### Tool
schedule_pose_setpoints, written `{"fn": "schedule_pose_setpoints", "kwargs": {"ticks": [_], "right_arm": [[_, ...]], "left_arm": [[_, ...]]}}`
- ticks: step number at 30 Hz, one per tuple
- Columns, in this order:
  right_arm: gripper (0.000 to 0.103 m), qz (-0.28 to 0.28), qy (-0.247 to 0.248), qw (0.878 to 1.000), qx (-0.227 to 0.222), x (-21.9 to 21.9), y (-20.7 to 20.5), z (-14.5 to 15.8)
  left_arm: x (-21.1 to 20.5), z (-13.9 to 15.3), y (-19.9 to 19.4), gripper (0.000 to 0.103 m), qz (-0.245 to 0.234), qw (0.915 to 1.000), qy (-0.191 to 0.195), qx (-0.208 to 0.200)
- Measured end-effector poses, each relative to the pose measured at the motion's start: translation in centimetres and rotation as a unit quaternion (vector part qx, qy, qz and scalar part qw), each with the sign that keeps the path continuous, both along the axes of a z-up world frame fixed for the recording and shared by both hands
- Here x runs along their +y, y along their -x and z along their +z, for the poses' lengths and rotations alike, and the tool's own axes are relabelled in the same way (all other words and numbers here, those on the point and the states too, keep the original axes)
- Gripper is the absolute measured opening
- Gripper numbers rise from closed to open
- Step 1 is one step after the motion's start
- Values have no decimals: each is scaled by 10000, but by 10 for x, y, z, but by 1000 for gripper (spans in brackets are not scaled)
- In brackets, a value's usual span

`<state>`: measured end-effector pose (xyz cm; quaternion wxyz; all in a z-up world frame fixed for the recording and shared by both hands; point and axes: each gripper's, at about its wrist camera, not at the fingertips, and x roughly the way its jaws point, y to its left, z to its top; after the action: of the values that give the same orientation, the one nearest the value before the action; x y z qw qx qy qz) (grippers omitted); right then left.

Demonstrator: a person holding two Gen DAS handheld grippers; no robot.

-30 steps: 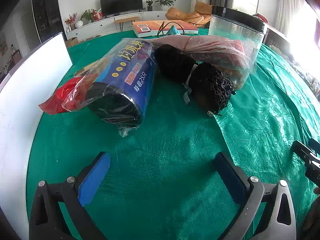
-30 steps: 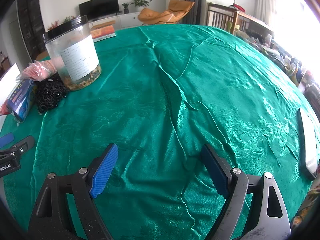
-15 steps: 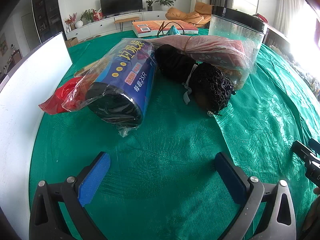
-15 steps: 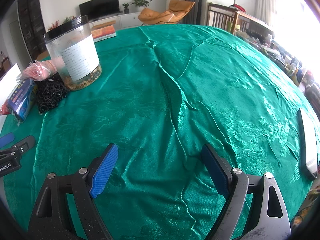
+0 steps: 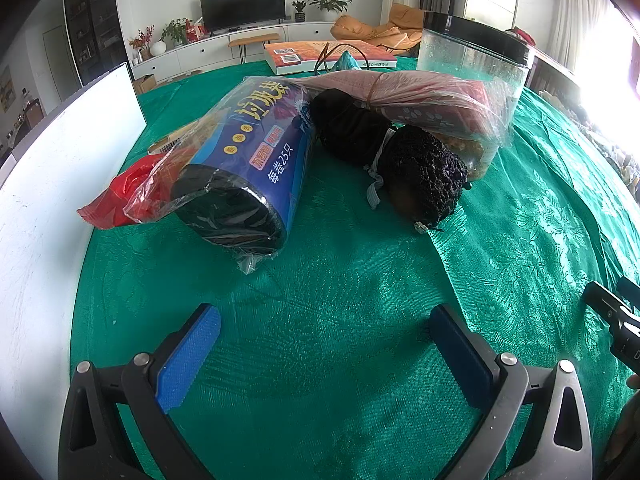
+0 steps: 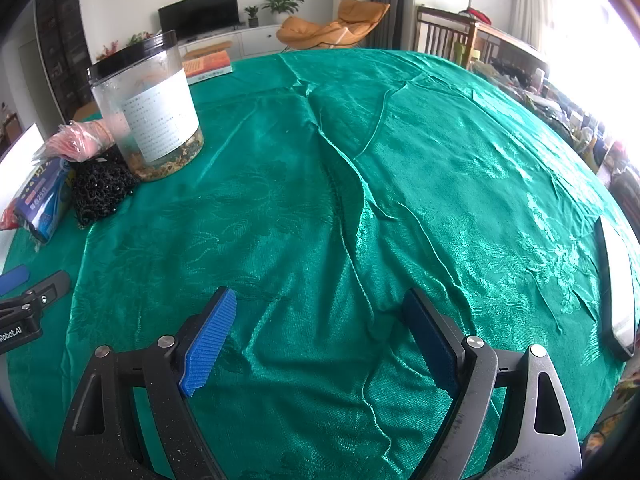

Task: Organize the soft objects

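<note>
Both jaws sitting apart, empty; blue bag roll (image 5: 256,160) ahead of left gripper (image 5: 324,354) looking light, squashy, slippery-wrapped — grabbing mid-body.

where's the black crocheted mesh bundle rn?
Left wrist view, centre: black crocheted mesh bundle lies on the green tablecloth, between the blue bag roll and clear plastic jar.

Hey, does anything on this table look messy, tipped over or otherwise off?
Nothing is spilled or broken. The soft things sit in a loose heap: the blue roll lies on its side, the black mesh bundle beside it, the pink bag leaning against the jar. The tablecloth is creased.
</note>
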<state>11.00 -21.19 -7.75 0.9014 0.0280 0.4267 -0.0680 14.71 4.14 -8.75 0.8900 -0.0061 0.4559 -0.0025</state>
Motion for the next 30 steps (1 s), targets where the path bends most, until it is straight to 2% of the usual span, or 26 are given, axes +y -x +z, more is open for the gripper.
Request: {"fn": "schedule_pose_setpoints", "kwargs": {"ticks": [17,30], "right_arm": [[88,-11,57,10000,17,2,0,0],[93,-29,26,10000,50,-2,1,-1]], "left_arm": [[0,0,0,103,-3,10000,1,-2],[0,0,0,103,-3,10000,0,-1]]}}
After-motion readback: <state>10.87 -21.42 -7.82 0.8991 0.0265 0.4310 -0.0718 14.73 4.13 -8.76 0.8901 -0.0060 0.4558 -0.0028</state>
